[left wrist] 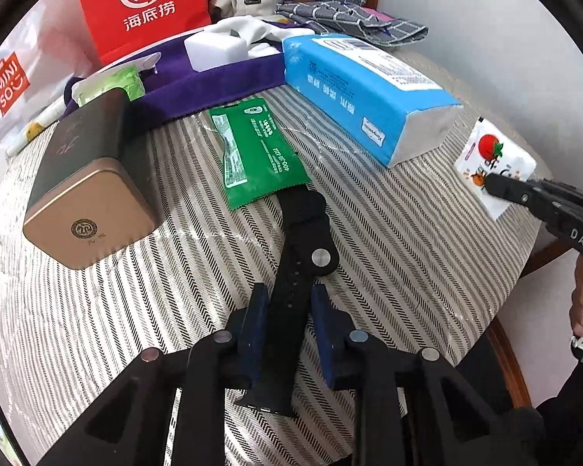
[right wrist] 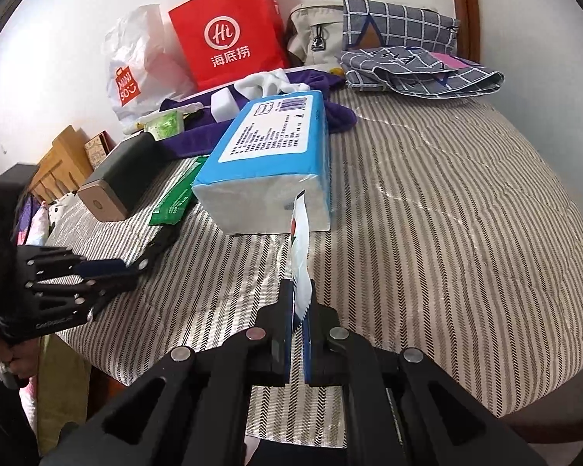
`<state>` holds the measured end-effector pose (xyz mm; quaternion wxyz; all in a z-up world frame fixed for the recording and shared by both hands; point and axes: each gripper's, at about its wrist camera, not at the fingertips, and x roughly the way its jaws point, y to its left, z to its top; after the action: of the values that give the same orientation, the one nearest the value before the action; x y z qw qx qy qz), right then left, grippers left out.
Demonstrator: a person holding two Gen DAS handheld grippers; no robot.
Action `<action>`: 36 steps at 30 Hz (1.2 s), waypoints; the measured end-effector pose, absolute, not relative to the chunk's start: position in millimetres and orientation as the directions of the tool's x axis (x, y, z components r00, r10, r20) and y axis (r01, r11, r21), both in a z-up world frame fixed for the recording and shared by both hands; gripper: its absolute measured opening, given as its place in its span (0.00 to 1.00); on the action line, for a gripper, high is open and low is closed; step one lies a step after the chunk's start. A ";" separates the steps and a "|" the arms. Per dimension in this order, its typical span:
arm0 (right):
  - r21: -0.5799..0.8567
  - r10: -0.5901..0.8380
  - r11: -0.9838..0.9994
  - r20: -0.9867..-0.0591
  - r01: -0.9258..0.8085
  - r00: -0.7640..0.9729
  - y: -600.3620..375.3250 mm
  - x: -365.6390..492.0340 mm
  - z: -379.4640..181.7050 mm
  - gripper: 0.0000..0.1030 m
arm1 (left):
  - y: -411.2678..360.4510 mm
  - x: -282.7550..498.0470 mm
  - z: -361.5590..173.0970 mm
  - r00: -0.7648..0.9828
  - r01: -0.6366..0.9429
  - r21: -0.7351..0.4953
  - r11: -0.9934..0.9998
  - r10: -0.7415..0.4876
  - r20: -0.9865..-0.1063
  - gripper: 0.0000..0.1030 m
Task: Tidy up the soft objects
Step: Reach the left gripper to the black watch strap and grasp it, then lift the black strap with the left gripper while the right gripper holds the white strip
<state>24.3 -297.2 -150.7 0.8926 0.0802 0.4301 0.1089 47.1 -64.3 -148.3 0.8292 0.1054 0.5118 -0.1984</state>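
Note:
A black watch strap (left wrist: 303, 225) lies on the striped bed cover (left wrist: 388, 233), its far end touching a green sachet (left wrist: 256, 151). My left gripper (left wrist: 289, 291) stands over the strap's near half, with both blue pads against its edges. In the right wrist view that gripper (right wrist: 128, 268) shows at the left with the strap (right wrist: 163, 242) in it. My right gripper (right wrist: 297, 287) is shut on a white sachet (right wrist: 301, 240) with a tomato picture and holds it upright, off the cover. From the left wrist view, this gripper (left wrist: 489, 184) and sachet (left wrist: 489, 151) are at the right edge.
A blue tissue pack (left wrist: 353, 89) lies between the two grippers. A dark tin with a gold end (left wrist: 85, 178) sits at the left. Behind are a purple cloth (left wrist: 213, 85), a red paper bag (left wrist: 144, 4) and checked grey fabric (left wrist: 349, 19). The bed's wooden edge (left wrist: 505, 353) runs at the right.

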 end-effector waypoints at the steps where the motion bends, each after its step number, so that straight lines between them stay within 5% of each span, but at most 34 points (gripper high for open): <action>1: 0.238 0.265 0.963 -0.752 -0.125 0.603 -296.4 24.7 -151.5 0.04 | -64.3 48.2 -147.9 0.395 0.435 -0.041 0.899 -0.232 -0.889 0.24; 5: 0.228 0.260 0.965 -0.761 -0.130 0.595 -290.6 24.5 -152.7 0.04 | -72.8 50.3 -150.6 0.427 0.438 -0.013 0.899 -0.221 -0.877 0.27; 8: 0.226 0.261 0.965 -0.762 -0.134 0.592 -286.4 23.2 -151.8 0.04 | -75.6 51.7 -150.6 0.435 0.442 0.005 0.897 -0.210 -0.875 0.20; 36: 0.220 0.274 0.962 -0.786 -0.163 0.554 -259.4 28.5 -139.6 0.04 | 35.7 25.9 -102.7 0.575 0.169 -0.158 0.973 -0.228 -0.786 0.19</action>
<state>28.5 -259.4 -139.6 0.8793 0.0610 0.4557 0.1241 25.9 35.7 -102.7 0.8867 -0.0330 0.4475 -0.1117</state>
